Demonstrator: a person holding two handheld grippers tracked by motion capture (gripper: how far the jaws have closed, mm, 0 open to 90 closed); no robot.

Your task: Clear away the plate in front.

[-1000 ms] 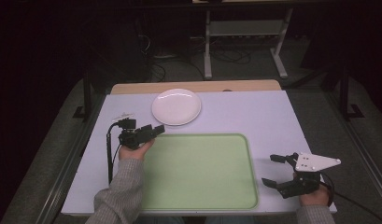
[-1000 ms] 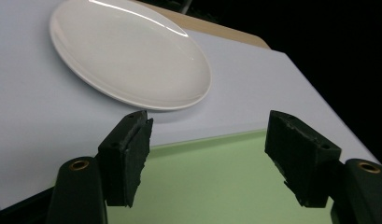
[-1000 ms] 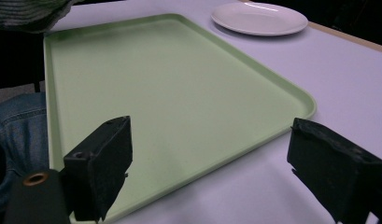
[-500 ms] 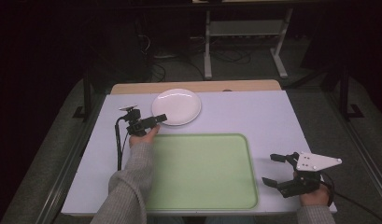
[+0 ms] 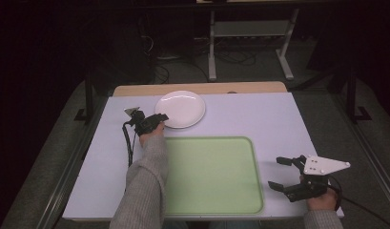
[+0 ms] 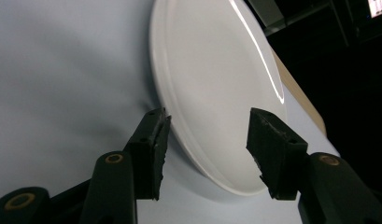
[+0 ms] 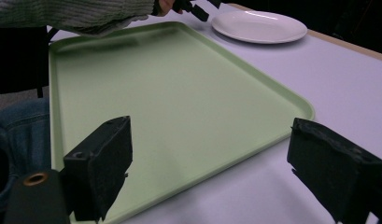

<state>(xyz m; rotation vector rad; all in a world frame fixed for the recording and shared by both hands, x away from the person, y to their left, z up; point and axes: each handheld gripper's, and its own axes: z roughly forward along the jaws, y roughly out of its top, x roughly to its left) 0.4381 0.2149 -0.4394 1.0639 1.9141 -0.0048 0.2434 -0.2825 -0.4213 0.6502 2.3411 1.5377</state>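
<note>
- The left gripper [image 5: 159, 118] has been carried forward over the last second, from beside the near left corner of the green tray [image 5: 209, 174] up to the near left rim of the white plate [image 5: 180, 109].
- In the left gripper view, its jaws are seen spread, with the plate's [image 6: 216, 88] near edge lying between them; neither pad is yet pressed to the rim, so nothing is gripped.
- The plate is found flat on the white table [image 5: 259, 114], near the far edge, just beyond the tray and apart from it; its place has not been altered.
- From this it is judged that a pinch on the rim is being set up, likely so that the plate can be lifted toward the tray.
- The right gripper [image 5: 281, 172] has been left where it was, at the tray's near right corner, its jaws spread wide on nothing.
</note>
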